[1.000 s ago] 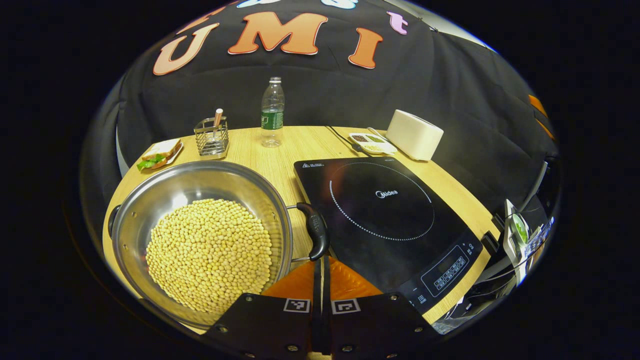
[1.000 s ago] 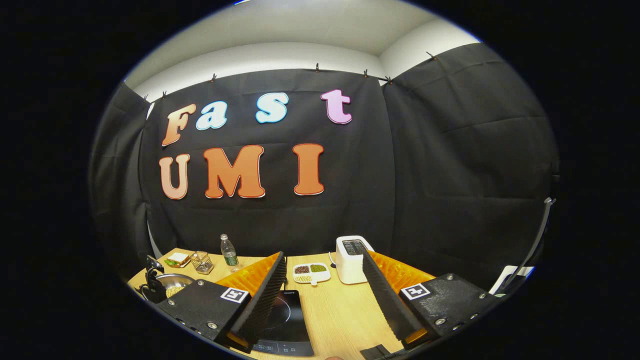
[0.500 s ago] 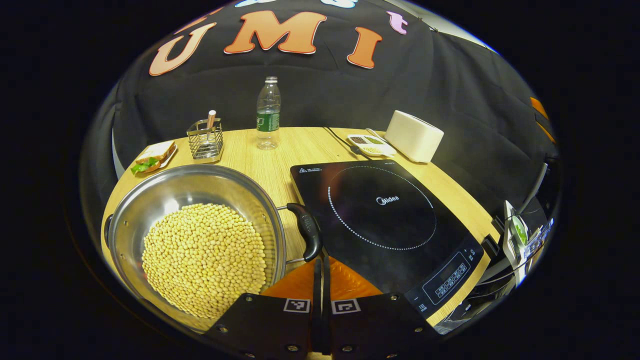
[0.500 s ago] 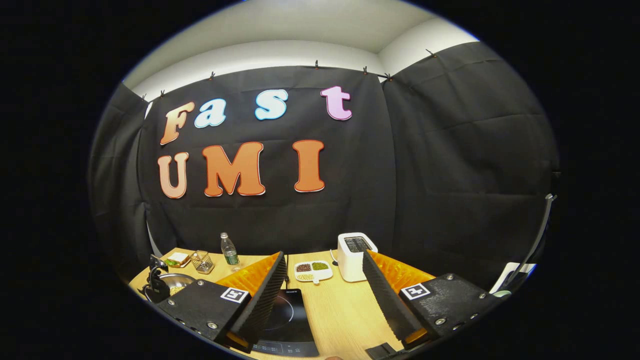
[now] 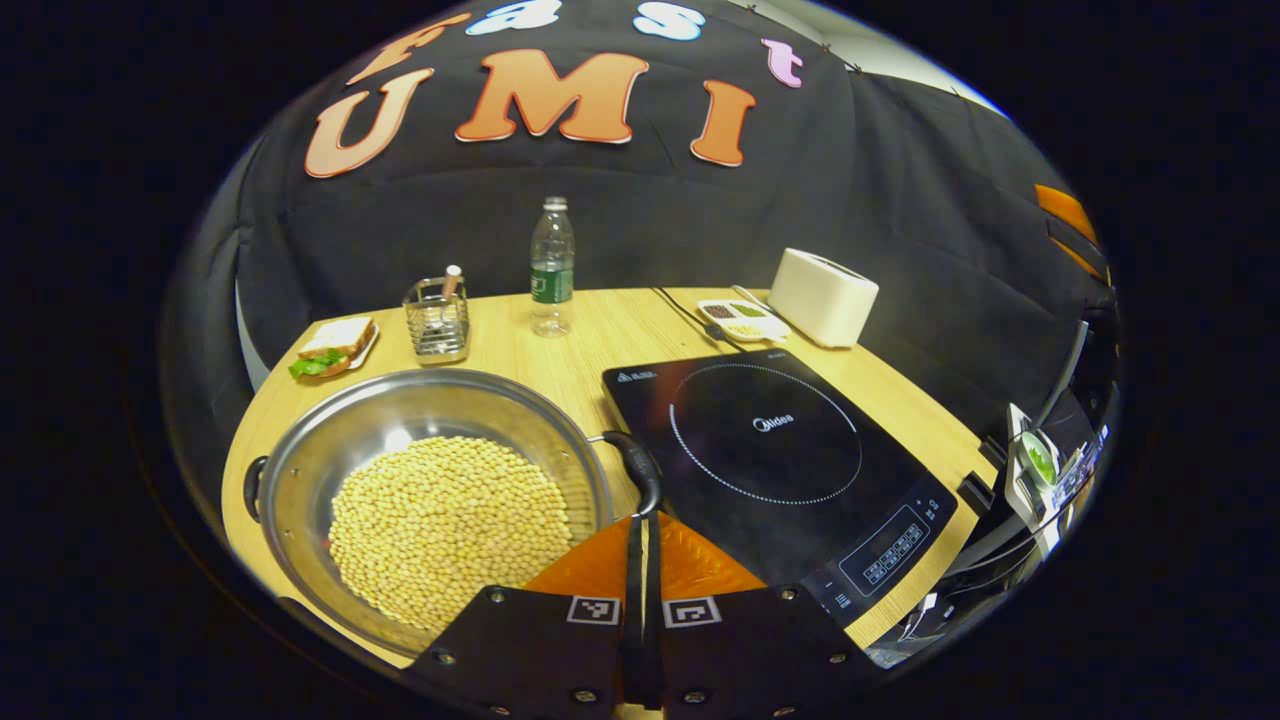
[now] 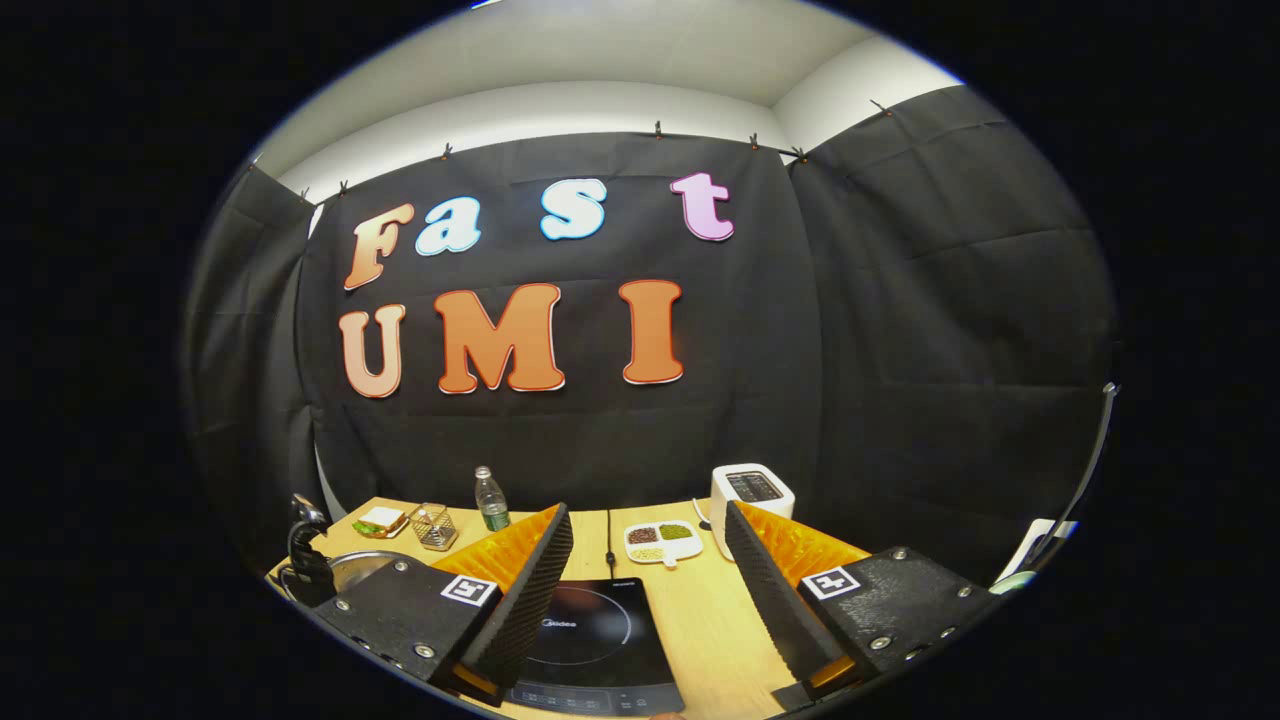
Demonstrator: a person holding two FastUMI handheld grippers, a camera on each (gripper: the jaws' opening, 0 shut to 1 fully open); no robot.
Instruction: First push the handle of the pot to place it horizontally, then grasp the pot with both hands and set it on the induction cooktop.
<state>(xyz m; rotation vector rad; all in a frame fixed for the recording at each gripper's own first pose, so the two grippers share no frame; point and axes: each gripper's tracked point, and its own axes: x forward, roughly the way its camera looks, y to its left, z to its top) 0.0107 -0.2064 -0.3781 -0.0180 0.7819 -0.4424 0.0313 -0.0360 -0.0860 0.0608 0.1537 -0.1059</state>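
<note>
A steel pot (image 5: pixel 400 390) filled with yellow beans sits on the wooden table (image 5: pixel 590 340), left of the black induction cooktop (image 5: pixel 770 450). The pot's black right handle (image 5: pixel 642 468) lies between pot and cooktop, and a second handle (image 5: pixel 252 487) shows at its left rim. My left gripper (image 5: pixel 640 522) is shut, its tips right at the near end of the right handle. In the right gripper view, my right gripper (image 6: pixel 648 512) is held open above the table, over the cooktop (image 6: pixel 590 630). The pot (image 6: pixel 350 565) peeks out at the left, behind one finger.
At the back of the table stand a water bottle (image 5: pixel 552 265), a wire holder (image 5: pixel 438 318), a sandwich on a plate (image 5: pixel 335 345), a divided dish (image 5: pixel 742 315) and a white toaster (image 5: pixel 822 295). The table's right edge drops to cluttered gear (image 5: pixel 1040 465).
The pot's right handle has swung left and now sits at my left gripper's shut tips. The right gripper view has shifted, with more of the cooktop between its fingers.
</note>
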